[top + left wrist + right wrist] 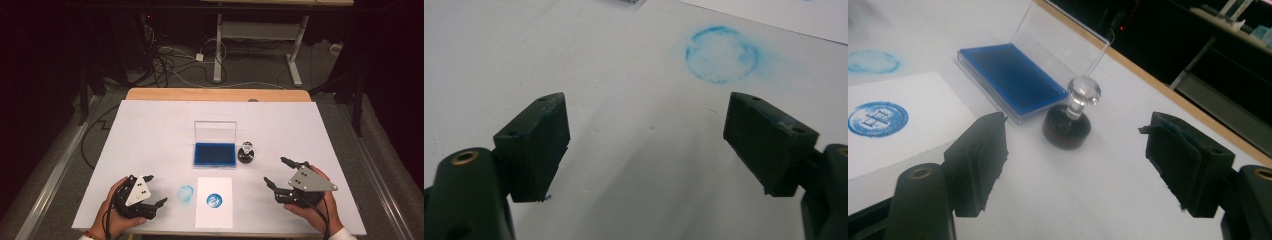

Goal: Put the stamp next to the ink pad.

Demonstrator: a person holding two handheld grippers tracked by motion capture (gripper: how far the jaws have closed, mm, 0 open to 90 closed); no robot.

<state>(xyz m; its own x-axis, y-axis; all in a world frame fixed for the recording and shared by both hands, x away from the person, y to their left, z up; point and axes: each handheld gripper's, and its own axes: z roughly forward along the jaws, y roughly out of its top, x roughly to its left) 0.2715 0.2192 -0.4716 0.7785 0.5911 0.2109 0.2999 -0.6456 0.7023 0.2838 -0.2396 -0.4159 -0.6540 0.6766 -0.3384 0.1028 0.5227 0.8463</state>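
A round stamp (246,152) with a black base and clear knob (1083,92) stands upright beside the right edge of a blue ink pad (215,154), whose clear lid (1068,37) stands raised. In front lies a white sheet of paper (214,215) carrying a blue round print (214,200). A faint blue ring smudge (186,194) marks the table left of the sheet. My left gripper (156,190) rests open near the front edge, with the smudge (722,54) ahead of it. My right gripper (275,170) is open, empty, and faces the stamp (1067,127) from a short distance.
A white cover (150,130) spreads over the wooden table (215,94). Beyond the far edge are a dark floor, cables (170,60) and the white legs of another desk (218,50). The paper's corner (804,15) shows at the top right of the left gripper view.
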